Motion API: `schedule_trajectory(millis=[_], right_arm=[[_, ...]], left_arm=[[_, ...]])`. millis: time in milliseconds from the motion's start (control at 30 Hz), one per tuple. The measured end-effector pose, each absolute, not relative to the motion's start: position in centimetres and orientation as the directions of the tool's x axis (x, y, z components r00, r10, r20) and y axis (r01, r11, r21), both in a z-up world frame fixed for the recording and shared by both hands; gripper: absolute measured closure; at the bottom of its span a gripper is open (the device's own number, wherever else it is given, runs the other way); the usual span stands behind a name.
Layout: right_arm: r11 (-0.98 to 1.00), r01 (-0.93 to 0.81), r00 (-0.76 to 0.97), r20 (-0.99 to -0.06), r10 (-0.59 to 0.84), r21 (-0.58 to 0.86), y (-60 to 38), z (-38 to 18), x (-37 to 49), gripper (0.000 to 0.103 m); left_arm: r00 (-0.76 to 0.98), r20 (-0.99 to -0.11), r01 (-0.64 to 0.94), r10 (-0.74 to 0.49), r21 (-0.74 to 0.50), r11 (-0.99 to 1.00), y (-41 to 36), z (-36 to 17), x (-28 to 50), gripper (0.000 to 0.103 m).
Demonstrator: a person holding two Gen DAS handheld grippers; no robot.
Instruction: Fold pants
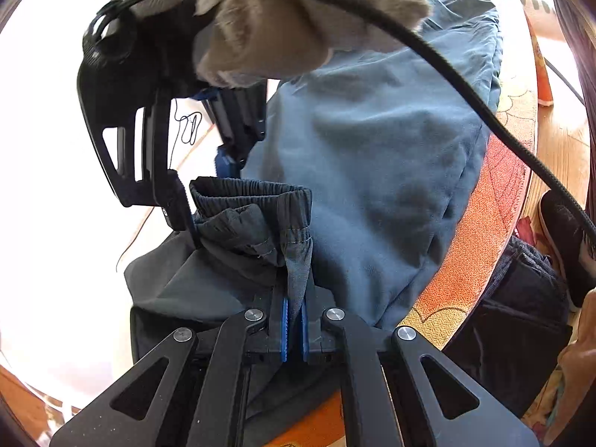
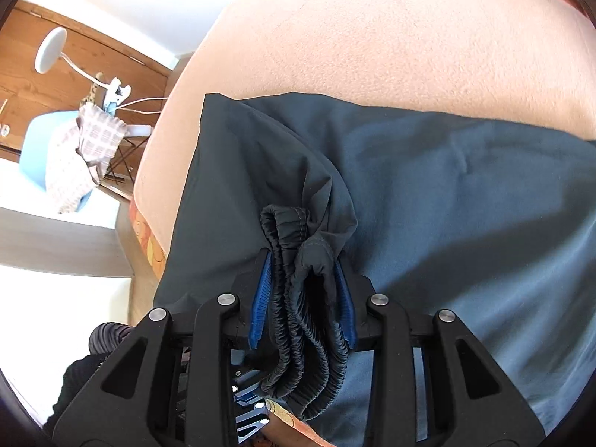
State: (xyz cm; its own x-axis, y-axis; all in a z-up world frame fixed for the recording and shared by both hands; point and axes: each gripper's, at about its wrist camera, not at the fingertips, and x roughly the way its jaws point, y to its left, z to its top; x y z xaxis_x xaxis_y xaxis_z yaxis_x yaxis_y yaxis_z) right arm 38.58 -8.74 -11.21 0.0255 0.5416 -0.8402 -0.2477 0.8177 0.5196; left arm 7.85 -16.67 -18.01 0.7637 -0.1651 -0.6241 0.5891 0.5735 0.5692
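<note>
- Pants [image 2: 428,193], slate-blue lightweight fabric, lie spread over the peach-blanketed bed [image 2: 372,37], likely mid-fold.
- Right gripper [image 2: 303,298]: fingers clamp the bunched elastic waistband [image 2: 298,327], apparently for carrying it over.
- Left gripper [image 1: 294,320]: fingers pinch a narrow fabric fold.

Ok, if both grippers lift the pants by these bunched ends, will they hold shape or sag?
Likely sag: the pants drape in soft folds, so the middle should droop. Probably light; the thin fabric crumples inside the left gripper. The bunched elastic waistband in the right gripper may slip.
</note>
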Motion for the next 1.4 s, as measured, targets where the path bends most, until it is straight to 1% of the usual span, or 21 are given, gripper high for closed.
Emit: schedule_trajectory(millis=[67, 100, 200, 300, 400, 467, 533, 567, 600, 633, 667, 767, 833, 900, 933, 1033, 1067, 1133, 1167, 1267, 1400], right_arm=[[0.823, -0.251, 0.043, -0.844, 0.535, 0.509, -9.2, -11.0, 38.0, 0.052], [0.826, -0.258, 0.047, -0.847, 0.529, 0.501, -9.0, -11.0, 37.7, 0.052], [0.862, -0.273, 0.059, -0.887, 0.459, 0.428, -9.9, -10.5, 37.3, 0.052], [0.853, -0.253, 0.038, -0.876, 0.48, 0.456, -9.0, -10.8, 37.1, 0.052], [0.864, -0.278, 0.041, -0.893, 0.448, 0.42, -8.3, -10.6, 36.9, 0.048], [0.87, -0.272, 0.043, -0.898, 0.437, 0.411, -8.3, -10.8, 36.8, 0.048], [0.865, -0.232, 0.048, -0.883, 0.467, 0.445, -9.4, -11.1, 36.8, 0.052], [0.842, -0.183, 0.054, -0.85, 0.524, 0.508, -10.0, -11.3, 36.7, 0.064], [0.797, -0.111, 0.067, -0.796, 0.602, 0.594, -11.8, -11.5, 36.8, 0.069], [0.744, -0.035, 0.097, -0.739, 0.667, 0.667, -13.9, -11.8, 36.8, 0.069], [0.718, 0.018, 0.125, -0.714, 0.689, 0.696, -15.3, -12.2, 36.6, 0.069], [0.716, 0.021, 0.129, -0.712, 0.69, 0.698, -16.6, -12.6, 35.9, 0.068], [0.709, -0.009, 0.121, -0.703, 0.701, 0.705, -16.4, -12.5, 35.3, 0.062], [0.73, -0.055, 0.135, -0.72, 0.681, 0.681, -16.0, -11.9, 34.9, 0.041], [0.743, -0.073, 0.14, -0.73, 0.669, 0.666, -15.6, -11.9, 34.7, 0.039], [0.779, -0.095, 0.152, -0.764, 0.627, 0.62, -14.8, -12.2, 34.3, 0.038], [0.79, -0.099, 0.162, -0.773, 0.613, 0.605, -14.7, -12.3, 34.3, 0.039], [0.793, -0.105, 0.18, -0.773, 0.608, 0.6, -15.0, -12.4, 34.2, 0.058], [0.788, -0.095, 0.183, -0.768, 0.614, 0.608, -15.4, -12.6, 34.1, 0.078], [0.756, -0.069, 0.213, -0.731, 0.649, 0.651, -16.5, -12.7, 33.8, 0.085], [0.768, -0.093, 0.251, -0.731, 0.634, 0.634, -16.0, -11.6, 33.7, 0.086]], left_arm=[[0.759, -0.628, 0.592, -0.17, 0.56, 0.58, -15.8, -18.4, 8.5, 0.1], [0.759, -0.628, 0.594, -0.172, 0.559, 0.579, -16.1, -18.3, 8.4, 0.1], [0.759, -0.626, 0.597, -0.177, 0.561, 0.573, -17.0, -18.3, 8.3, 0.1], [0.763, -0.622, 0.598, -0.177, 0.574, 0.559, -17.5, -18.8, 8.4, 0.101], [0.764, -0.619, 0.6, -0.183, 0.578, 0.553, -17.4, -19.5, 8.0, 0.101], [0.77, -0.612, 0.598, -0.18, 0.593, 0.54, -17.1, -19.6, 7.1, 0.101], [0.774, -0.607, 0.595, -0.178, 0.604, 0.53, -17.2, -19.6, 6.8, 0.101], [0.775, -0.607, 0.595, -0.178, 0.605, 0.529, -17.3, -19.6, 6.7, 0.101], [0.774, -0.608, 0.596, -0.178, 0.602, 0.532, -16.6, -19.1, 6.3, 0.101], [0.771, -0.611, 0.597, -0.18, 0.596, 0.537, -16.1, -19.2, 5.9, 0.101], [0.77, -0.612, 0.598, -0.181, 0.593, 0.539, -16.1, -19.1, 5.9, 0.101], [0.771, -0.61, 0.598, -0.182, 0.596, 0.535, -15.5, -18.3, 5.7, 0.101], [0.766, -0.615, 0.603, -0.188, 0.584, 0.544, -15.5, -18.1, 5.7, 0.101], [0.76, -0.621, 0.606, -0.193, 0.569, 0.556, -15.4, -18.0, 5.7, 0.101], [0.759, -0.621, 0.606, -0.194, 0.568, 0.557, -15.4, -18.2, 5.7, 0.101], [0.759, -0.621, 0.605, -0.195, 0.563, 0.563, -15.4, -18.2, 5.6, 0.101], [0.757, -0.623, 0.607, -0.198, 0.558, 0.566, -15.3, -18.2, 5.7, 0.101], [0.751, -0.628, 0.612, -0.203, 0.547, 0.572, -15.1, -18.0, 5.9, 0.101], [0.748, -0.631, 0.614, -0.206, 0.539, 0.577, -15.0, -17.9, 5.9, 0.101], [0.735, -0.641, 0.62, -0.221, 0.505, 0.601, -13.9, -17.3, 6.6, 0.101], [0.698, -0.667, 0.64, -0.262, 0.417, 0.645, -12.8, -16.6, 7.1, 0.099]])
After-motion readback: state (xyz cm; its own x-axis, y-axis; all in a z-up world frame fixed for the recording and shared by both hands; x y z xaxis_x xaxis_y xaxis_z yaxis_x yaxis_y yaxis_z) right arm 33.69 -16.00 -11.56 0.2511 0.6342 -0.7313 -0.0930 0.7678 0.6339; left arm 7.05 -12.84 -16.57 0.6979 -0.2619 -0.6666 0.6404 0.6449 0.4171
